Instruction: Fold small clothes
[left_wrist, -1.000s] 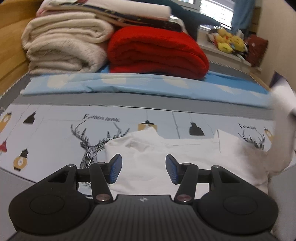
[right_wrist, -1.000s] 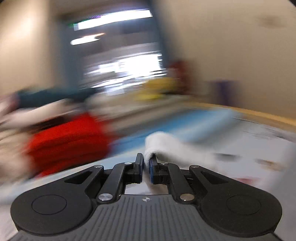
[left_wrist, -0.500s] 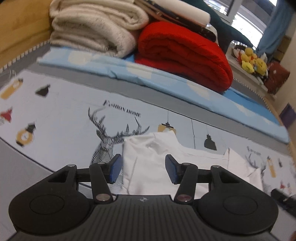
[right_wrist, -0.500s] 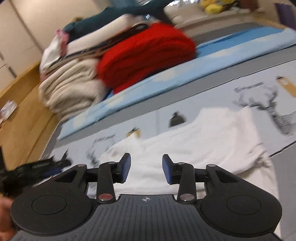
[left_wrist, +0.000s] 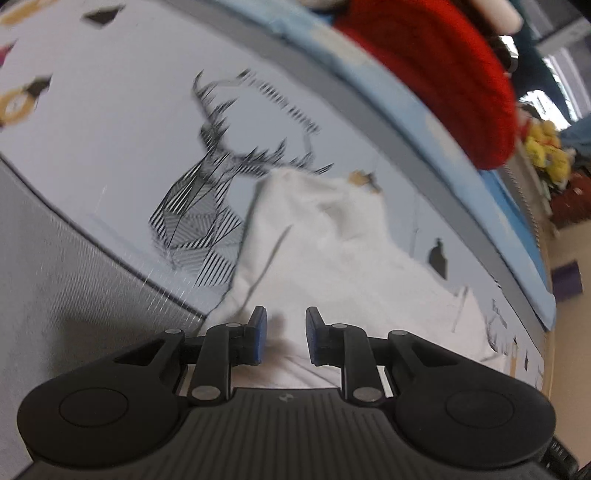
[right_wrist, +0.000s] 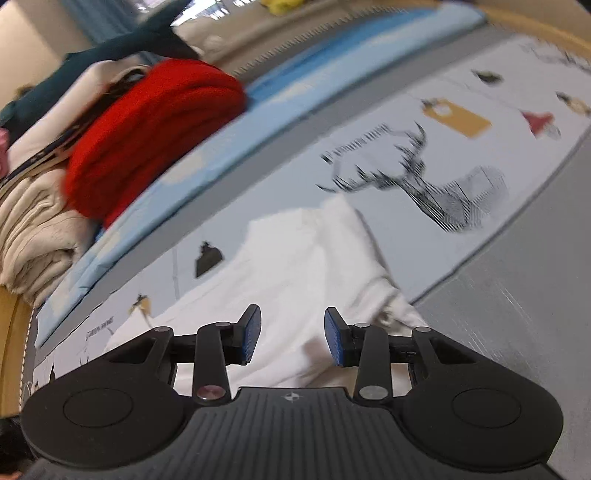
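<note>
While the small white cotton garment (left_wrist: 325, 258) lies flat on the pale printed bed sheet (left_wrist: 110, 122), just beside the black line-drawn stag's head (left_wrist: 199, 218) printed on it, both claws are seen low over the near hem of the cloth. A second ago the right claw (right_wrist: 292, 339) was pressed together on a lifted fold of the white cloth; that fold has since been let go, and the claw is now spread, with the garment below it and nothing pinched. The left claw (left_wrist: 283, 339), held wide over the cloth a moment ago, has just been closing and has been brought down beside the stag's head; a gap is left between its blue pads (left_wrist: 258, 338), and white cloth is seen under that gap, not yet pinched. From this it is judged that one fold has been laid down and that a fresh hold on the near edge is being prepared for the next fold. A folded red knitted blanket (left_wrist: 443, 74) is stacked well beyond the stag's head, at the far side of the bed
</note>
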